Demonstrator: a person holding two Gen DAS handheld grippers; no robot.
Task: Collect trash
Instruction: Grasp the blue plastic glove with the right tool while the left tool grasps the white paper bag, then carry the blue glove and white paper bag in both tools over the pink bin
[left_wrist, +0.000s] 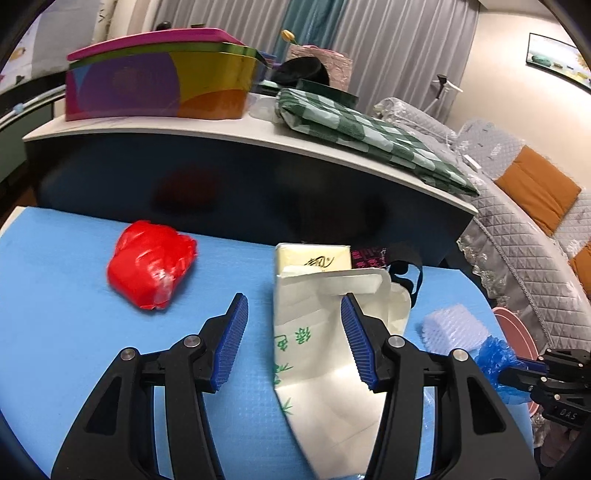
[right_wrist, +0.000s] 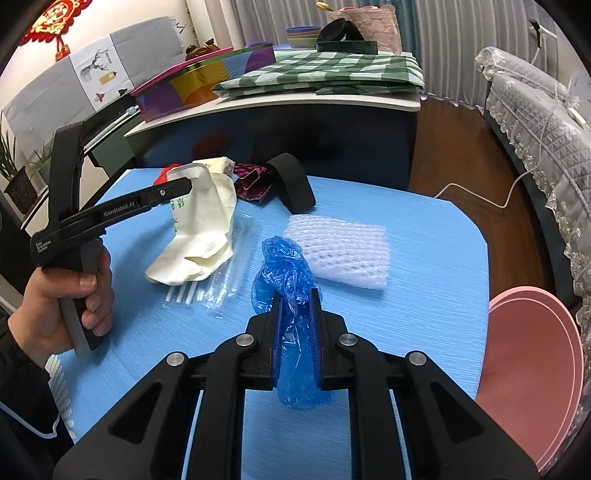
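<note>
My right gripper (right_wrist: 296, 295) is shut on a crumpled blue plastic bag (right_wrist: 284, 266) and holds it over the blue mat (right_wrist: 424, 314); the bag also shows in the left wrist view (left_wrist: 495, 360). My left gripper (left_wrist: 293, 306) is open above a white paper bag (left_wrist: 321, 354) with green print, whose edge lies between the fingers. In the right wrist view the left gripper (right_wrist: 177, 190) hovers over that paper bag (right_wrist: 199, 236). A red plastic bag (left_wrist: 151, 264) lies to the left. White foam netting (right_wrist: 340, 251) lies on the mat beside the blue bag.
A pink bin (right_wrist: 532, 369) stands at the mat's right edge. A tissue pack (left_wrist: 314, 258), a dark patterned wrapper (right_wrist: 253, 182), a black strap (right_wrist: 295, 181) and clear straw wrappers (right_wrist: 218, 288) lie on the mat. Behind is a shelf (left_wrist: 221, 133) with a colourful box (left_wrist: 159, 81) and green checked cloth (left_wrist: 369, 140).
</note>
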